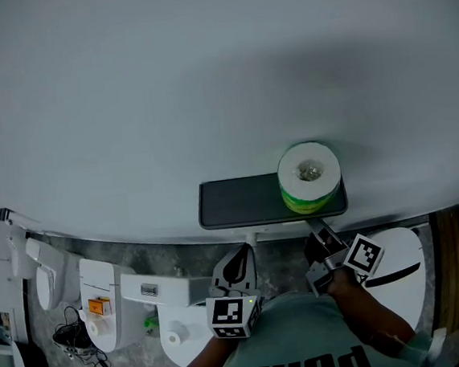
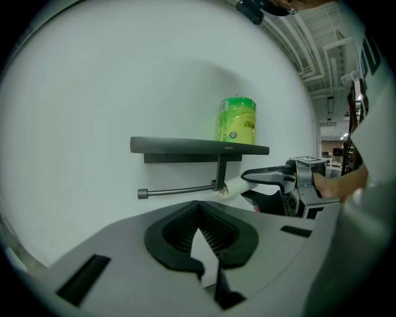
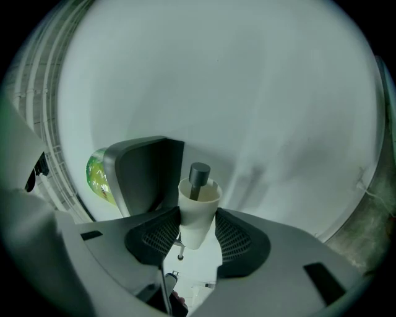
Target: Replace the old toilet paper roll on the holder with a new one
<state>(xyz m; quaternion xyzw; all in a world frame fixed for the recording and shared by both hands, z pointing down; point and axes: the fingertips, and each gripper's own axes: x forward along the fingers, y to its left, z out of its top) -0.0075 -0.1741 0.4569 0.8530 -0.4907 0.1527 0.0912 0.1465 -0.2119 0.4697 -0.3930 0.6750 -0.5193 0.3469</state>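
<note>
Head view: core (image 3: 197, 217) hidden beneath shelf (image 1: 239, 202)

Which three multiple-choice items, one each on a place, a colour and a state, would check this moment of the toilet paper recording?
1. Where does the wrapped toilet paper roll stand?
A. on the shelf
B. on the floor
C. on a chair

2. What colour is the print on that roll's wrapping?
A. blue
B. green
C. red

3. What is the right tool closed on?
A. nothing
B. the wrapped roll
C. the empty cardboard core on the holder rod

Answers:
1. A, since the head view shows the roll upright towards the right end of the dark shelf.
2. B, since the left gripper view shows green wrapping with a small label.
3. C, since the right gripper view shows both pads pressed against the pale tube, with the rod's end showing inside it.
</note>
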